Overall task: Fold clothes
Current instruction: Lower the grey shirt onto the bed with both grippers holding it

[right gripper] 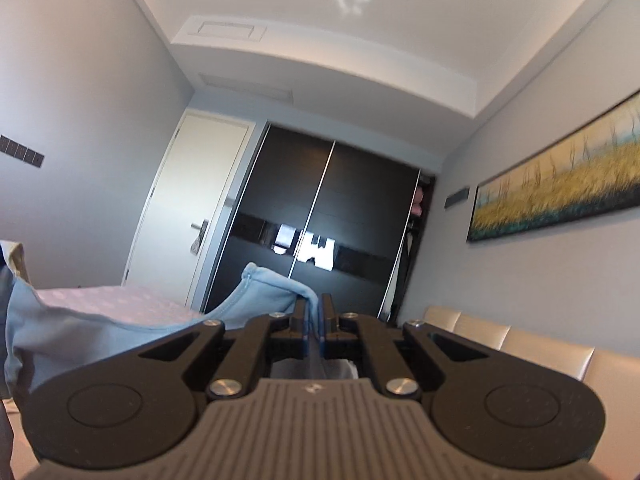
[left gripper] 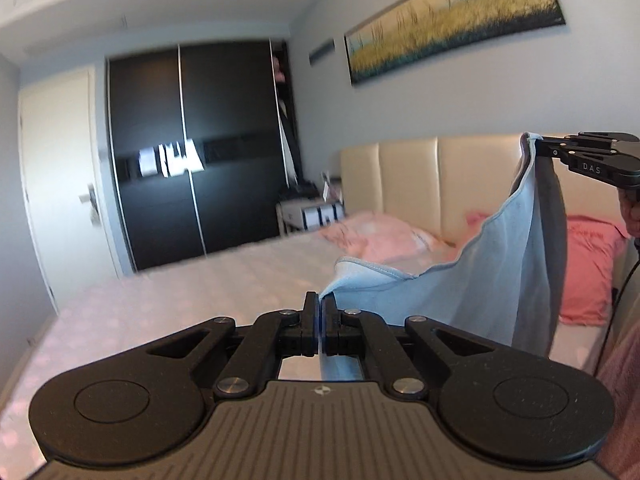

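- Left gripper [left gripper: 320, 304]: fingers pressed nearly together, thin edge of the light blue garment [left gripper: 496, 264] pinched between them; a strip of blue fabric also shows through the gap behind the fingers.
- Right gripper [right gripper: 315, 308]: fingers narrow, clamped on another bit of the same garment [right gripper: 100, 332]; a hemmed edge bunches up just above and left of the fingertips.
- In the left wrist view the right gripper [left gripper: 538, 146] shows at the right edge, higher than the left gripper, holding the garment's upper corner; cloth hangs down from it in a long fold.
- Garment is off the bed, stretched in the air between the two grippers, sagging in the middle; the hemmed edge runs diagonally from the high right corner down to the left fingers.
- Bed [left gripper: 200, 280] lies below and ahead, pale patterned sheet.
- Pink pillow [left gripper: 592, 264] against the cream padded headboard [left gripper: 408, 184]; a lighter pink pillow [left gripper: 372, 236] left of it.
- Dark sliding wardrobe [left gripper: 192, 152] at the far wall, white door [left gripper: 56, 184] left of it.
- Long framed painting [left gripper: 452, 20] of yellow grass on the wall above the headboard.
- Background blurry in both views; small items on the bedside stand unreadable.
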